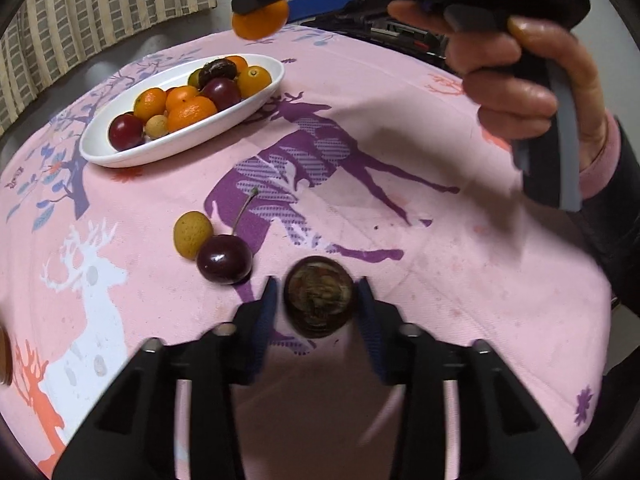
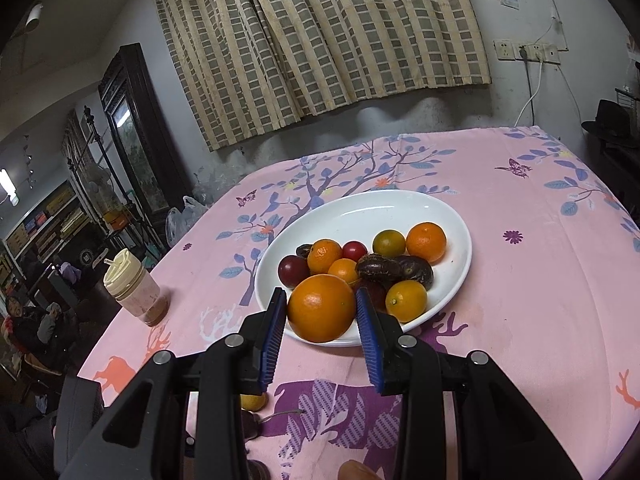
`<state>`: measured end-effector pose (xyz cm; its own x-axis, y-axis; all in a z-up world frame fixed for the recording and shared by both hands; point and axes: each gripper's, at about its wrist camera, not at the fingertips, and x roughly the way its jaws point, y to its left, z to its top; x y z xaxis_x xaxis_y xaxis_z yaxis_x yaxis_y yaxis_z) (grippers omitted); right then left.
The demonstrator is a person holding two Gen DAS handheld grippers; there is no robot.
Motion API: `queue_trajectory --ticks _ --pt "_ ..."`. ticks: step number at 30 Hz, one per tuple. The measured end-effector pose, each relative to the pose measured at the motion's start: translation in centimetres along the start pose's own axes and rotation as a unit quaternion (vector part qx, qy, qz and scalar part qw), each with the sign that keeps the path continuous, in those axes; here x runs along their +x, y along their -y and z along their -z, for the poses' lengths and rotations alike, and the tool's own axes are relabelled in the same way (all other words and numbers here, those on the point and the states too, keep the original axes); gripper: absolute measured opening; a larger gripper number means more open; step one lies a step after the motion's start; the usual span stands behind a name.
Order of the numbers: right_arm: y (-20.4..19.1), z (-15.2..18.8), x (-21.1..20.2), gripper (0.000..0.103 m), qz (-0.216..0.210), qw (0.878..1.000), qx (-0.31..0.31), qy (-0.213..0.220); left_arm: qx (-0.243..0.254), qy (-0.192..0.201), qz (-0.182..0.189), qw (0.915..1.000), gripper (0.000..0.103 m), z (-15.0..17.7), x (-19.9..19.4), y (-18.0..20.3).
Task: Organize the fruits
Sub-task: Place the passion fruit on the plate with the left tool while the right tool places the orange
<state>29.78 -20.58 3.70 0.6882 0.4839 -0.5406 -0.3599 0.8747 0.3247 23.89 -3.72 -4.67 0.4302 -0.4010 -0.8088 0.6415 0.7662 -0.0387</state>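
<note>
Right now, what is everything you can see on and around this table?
Plate: one, white, oval, on the cloth, holding oranges, dark plums and other small fruit.
Orange: one, held in the right tool above the plate's near edge.
Cherry: one, dark red with stem, on the cloth.
Longan: one, yellow-tan, touching the cherry.
Dark fruit: one, brown-black, on the cloth between the left tool's fingers.
Jar: one, clear with cream lid, left of the plate.
Cloth: one, pink with deer and tree prints.
Curtain: one, checked beige, behind the table.
Left tool: open around the dark fruit.
Right tool: shut on the orange.
Hand: one, gripping the right tool's handle.
</note>
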Motion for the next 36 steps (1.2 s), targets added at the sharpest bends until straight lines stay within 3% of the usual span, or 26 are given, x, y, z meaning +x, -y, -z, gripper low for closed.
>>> queue_trajectory --ticks 6,11,14,18,19,20,22,24,30,34,36 --pt "0.5 -0.9 1.6 0.036 0.019 1.000 0.003 -0.002 -0.045 0.073 -0.014 0.9962 0.037 -4.4 -3.4 -3.7" --pt "1.5 -2.7 4.5 0.036 0.047 0.999 -0.003 -0.001 -0.118 0.130 -0.096 0.9798 0.037 -10.7 -3.1 -10.2" --pt "1.7 -3.8 6.3 0.036 0.065 0.998 -0.015 0.005 -0.150 0.133 -0.122 0.9720 0.037 -13.3 -1.0 -13.5" --pt "2.2 -4.7 8.3 0.037 0.063 0.998 -0.010 -0.001 -0.181 0.109 -0.133 0.9682 0.037 -15.4 1.9 -16.1" --pt "2.2 -4.6 8.4 0.041 0.062 0.998 -0.010 -0.002 -0.186 0.102 -0.139 0.9673 0.050 -15.5 2.2 -16.2" --pt "2.1 -4.5 8.2 0.050 0.062 0.998 -0.010 -0.005 -0.190 0.101 -0.142 0.9662 0.074 -15.4 2.0 -16.2" --pt "1.6 -4.5 7.6 0.052 0.066 0.998 -0.020 0.000 -0.196 0.137 -0.158 0.9580 0.092 -14.6 0.8 -15.6" --pt "1.0 -4.6 7.0 0.055 0.066 0.998 -0.025 0.005 -0.192 0.154 -0.179 0.9527 0.095 -13.7 -0.2 -14.7" --pt "-1.2 -3.1 4.0 0.062 0.057 0.998 -0.038 0.009 -0.199 0.122 -0.211 0.9491 0.098 -9.8 -3.4 -12.8" --pt "-3.2 -0.5 3.1 0.066 0.047 0.997 -0.054 -0.010 -0.254 0.140 -0.223 0.9306 0.098 -4.9 -5.1 -12.4" --pt "-4.3 1.1 3.2 0.066 0.039 0.997 -0.067 -0.031 -0.279 0.122 -0.228 0.9246 0.098 -2.8 -5.2 -12.8"
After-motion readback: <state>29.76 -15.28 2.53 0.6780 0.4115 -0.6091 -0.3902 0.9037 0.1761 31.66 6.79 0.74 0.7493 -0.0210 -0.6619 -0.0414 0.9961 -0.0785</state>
